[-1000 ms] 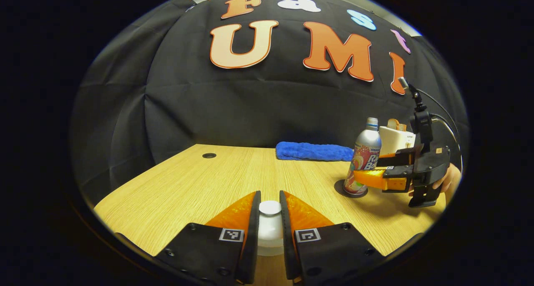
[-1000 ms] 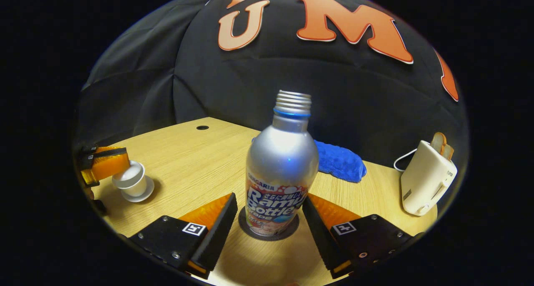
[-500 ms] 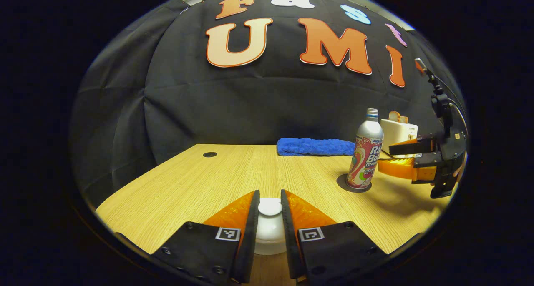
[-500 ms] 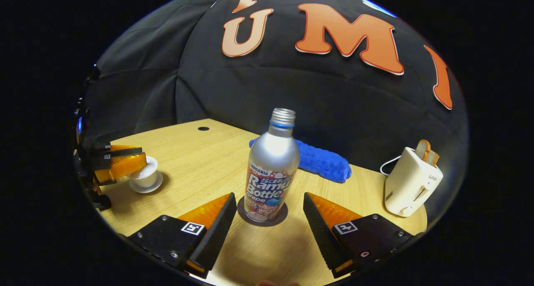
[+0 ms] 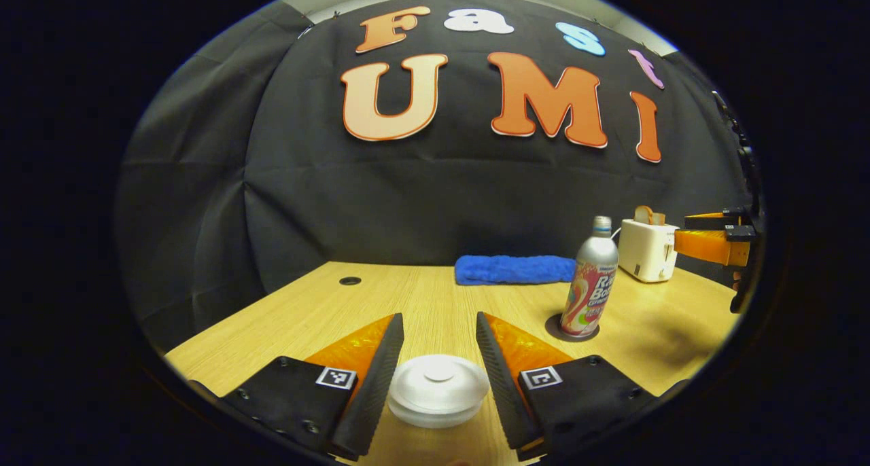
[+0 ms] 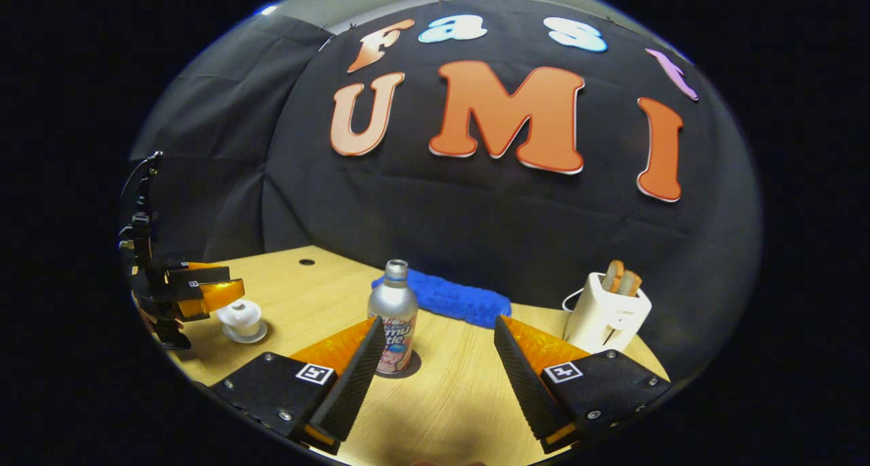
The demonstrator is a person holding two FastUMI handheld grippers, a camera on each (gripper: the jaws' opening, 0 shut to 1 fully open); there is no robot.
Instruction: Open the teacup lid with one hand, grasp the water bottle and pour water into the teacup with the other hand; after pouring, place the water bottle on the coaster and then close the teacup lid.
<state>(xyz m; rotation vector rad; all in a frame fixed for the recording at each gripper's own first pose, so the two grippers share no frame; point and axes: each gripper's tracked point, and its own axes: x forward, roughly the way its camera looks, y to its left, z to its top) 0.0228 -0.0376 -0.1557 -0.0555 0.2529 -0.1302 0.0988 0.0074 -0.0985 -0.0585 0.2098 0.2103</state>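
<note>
Though both claws (image 5: 438, 340) (image 6: 435, 347) apart: blue towel (image 6: 442, 297) behind water bottle (image 6: 393, 316), toaster (image 6: 607, 311) well right.

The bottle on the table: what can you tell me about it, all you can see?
The water bottle is a silvery, metal-looking bottle with a rounded shoulder, a narrow threaded neck with no cap on, and a colourful printed wrap round its lower half. It stands upright on a dark round coaster on the wooden table, in front of a blue towel. Nothing grips it; the right gripper is open and clear of it.
</note>
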